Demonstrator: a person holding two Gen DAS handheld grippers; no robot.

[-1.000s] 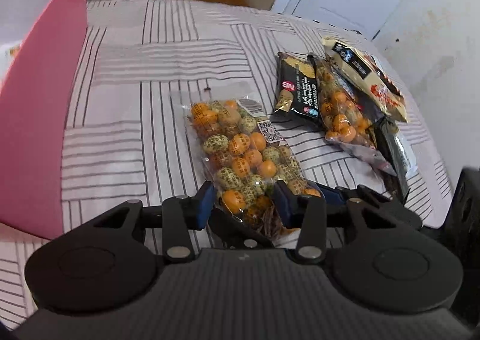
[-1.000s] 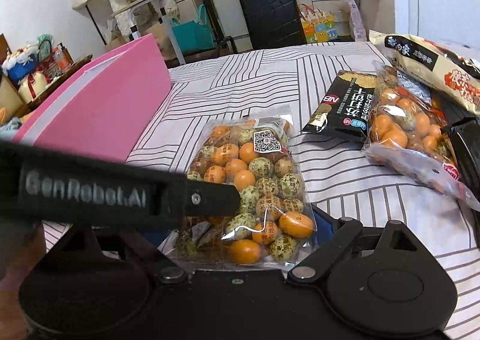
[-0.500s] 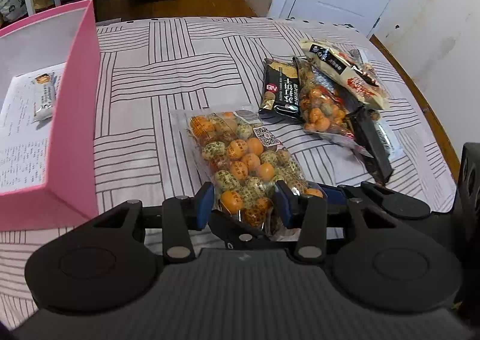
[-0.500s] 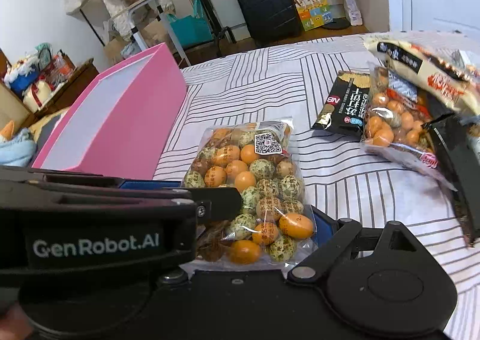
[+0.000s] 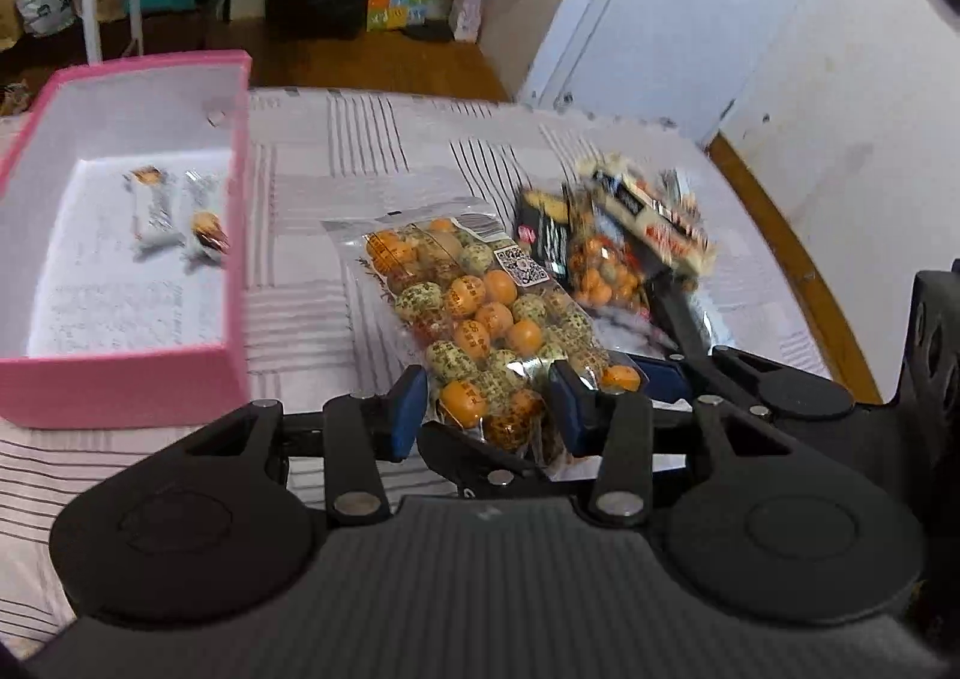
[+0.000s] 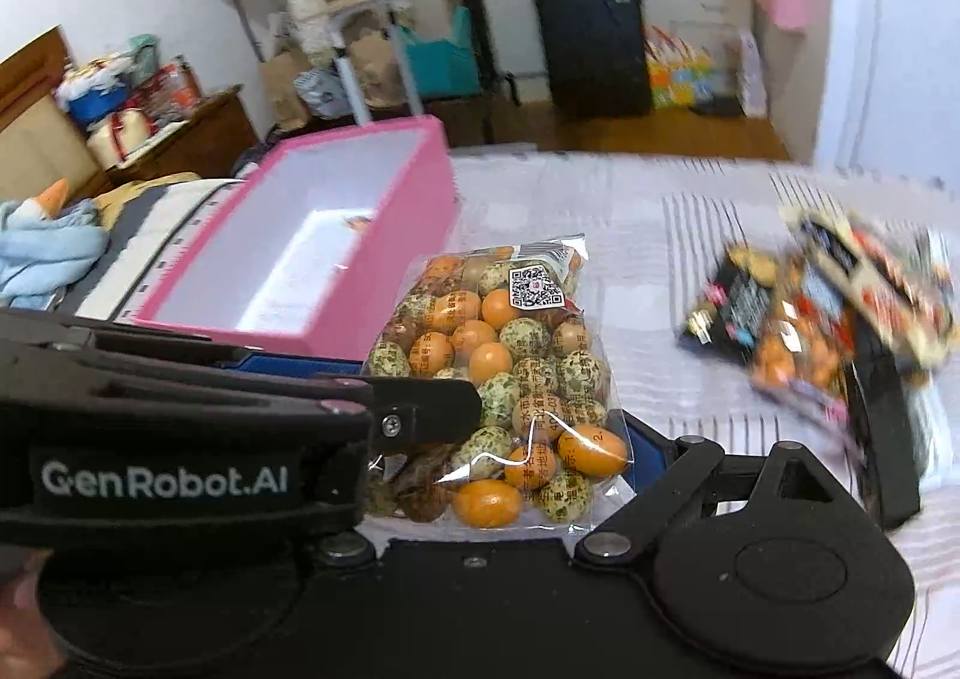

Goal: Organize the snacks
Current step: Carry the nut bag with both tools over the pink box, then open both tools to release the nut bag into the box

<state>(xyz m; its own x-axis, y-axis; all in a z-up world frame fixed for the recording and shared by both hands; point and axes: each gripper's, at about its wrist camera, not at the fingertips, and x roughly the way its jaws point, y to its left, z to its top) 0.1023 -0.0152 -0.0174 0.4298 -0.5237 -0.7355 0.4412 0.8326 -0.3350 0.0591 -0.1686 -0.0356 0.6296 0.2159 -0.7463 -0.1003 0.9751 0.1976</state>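
Clear plastic bag of orange and green speckled candies (image 5: 480, 313): clamped at its near end in left gripper (image 5: 483, 415), right gripper (image 6: 504, 439) jaws wide around it, above striped bed (image 5: 372, 151). Mid-carry, apparently; next, across into pink open-topped box (image 5: 237, 235), then release.

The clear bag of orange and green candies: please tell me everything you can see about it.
The candy bag is clear, shiny plastic, full of round orange and speckled green sweets, with a white QR sticker near its far end. Its near end sits between the blue pads of the left gripper; the right gripper grips it from the other side. It slopes away from the cameras above the striped cloth, right of the pink box.
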